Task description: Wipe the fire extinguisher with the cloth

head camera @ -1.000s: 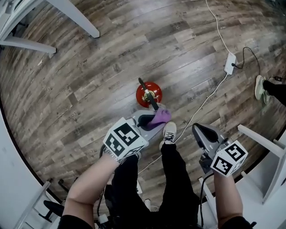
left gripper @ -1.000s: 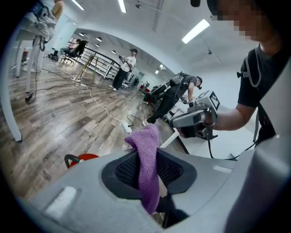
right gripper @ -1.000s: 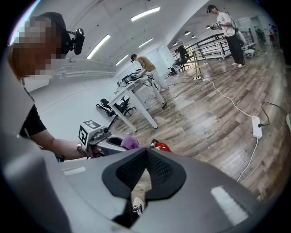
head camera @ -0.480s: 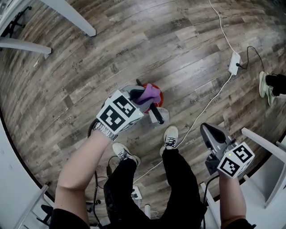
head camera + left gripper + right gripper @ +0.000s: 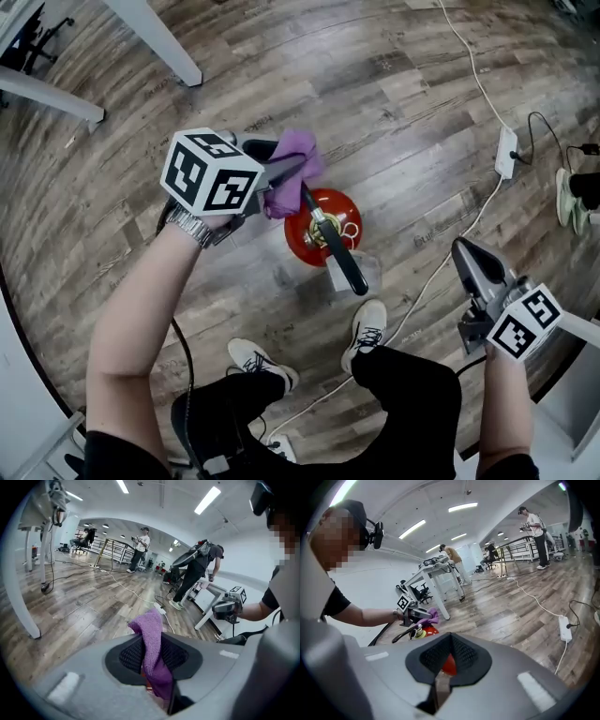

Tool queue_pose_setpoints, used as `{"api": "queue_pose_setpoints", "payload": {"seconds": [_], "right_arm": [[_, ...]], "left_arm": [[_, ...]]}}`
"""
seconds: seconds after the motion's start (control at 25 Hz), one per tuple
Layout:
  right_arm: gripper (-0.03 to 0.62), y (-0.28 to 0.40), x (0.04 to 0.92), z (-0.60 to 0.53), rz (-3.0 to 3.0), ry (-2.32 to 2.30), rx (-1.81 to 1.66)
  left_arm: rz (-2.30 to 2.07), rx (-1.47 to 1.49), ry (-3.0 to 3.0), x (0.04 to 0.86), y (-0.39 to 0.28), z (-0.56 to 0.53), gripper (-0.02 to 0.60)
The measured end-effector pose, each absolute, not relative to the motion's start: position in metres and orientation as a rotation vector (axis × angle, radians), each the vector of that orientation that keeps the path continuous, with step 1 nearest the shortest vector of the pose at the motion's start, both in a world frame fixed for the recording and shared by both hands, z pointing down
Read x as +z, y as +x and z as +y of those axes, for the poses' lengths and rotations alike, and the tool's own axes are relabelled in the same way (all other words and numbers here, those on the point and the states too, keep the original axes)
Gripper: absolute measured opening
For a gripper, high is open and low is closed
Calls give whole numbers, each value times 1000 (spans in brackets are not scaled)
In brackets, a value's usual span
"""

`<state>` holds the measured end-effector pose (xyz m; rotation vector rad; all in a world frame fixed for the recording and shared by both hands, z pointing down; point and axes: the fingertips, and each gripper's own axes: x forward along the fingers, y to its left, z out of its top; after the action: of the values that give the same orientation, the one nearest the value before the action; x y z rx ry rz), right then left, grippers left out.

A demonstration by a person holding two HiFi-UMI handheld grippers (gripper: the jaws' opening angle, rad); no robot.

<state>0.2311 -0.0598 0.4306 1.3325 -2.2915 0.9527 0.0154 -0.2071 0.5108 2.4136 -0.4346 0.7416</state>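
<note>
On the floor (image 5: 422,112): fire extinguisher (image 5: 302,236) is stood upright, near the shoes (image 5: 367,323).
Left gripper (image 5: 281,174): jaws are clamped on purple cloth (image 5: 296,154), at extinguisher's far-left edge.
Right gripper (image 5: 467,253): jaws are pressed together, empty, well right.

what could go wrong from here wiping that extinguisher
The fire extinguisher stands free, and the right hand-held gripper is shut, away from it: a sideways wipe may tip it. The cloth hangs loose from the left hand-held gripper and might snag on the black handle. The white cable by the shoe could trip the person.
</note>
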Motion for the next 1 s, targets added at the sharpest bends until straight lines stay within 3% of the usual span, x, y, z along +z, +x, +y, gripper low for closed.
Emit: {"api": "queue_pose_setpoints", "payload": {"seconds": [0.4, 0.72, 1.0], "right_arm": [[3, 219, 488, -124, -2442, 1322, 701], [3, 222, 512, -140, -2475, 1376, 774], [3, 214, 524, -141, -2479, 1391, 793]], "left_arm": [[-431, 407, 2255, 613, 8, -210, 78], [-474, 143, 1953, 727, 0, -187, 77], [-694, 127, 1769, 836, -27, -162, 77]]}}
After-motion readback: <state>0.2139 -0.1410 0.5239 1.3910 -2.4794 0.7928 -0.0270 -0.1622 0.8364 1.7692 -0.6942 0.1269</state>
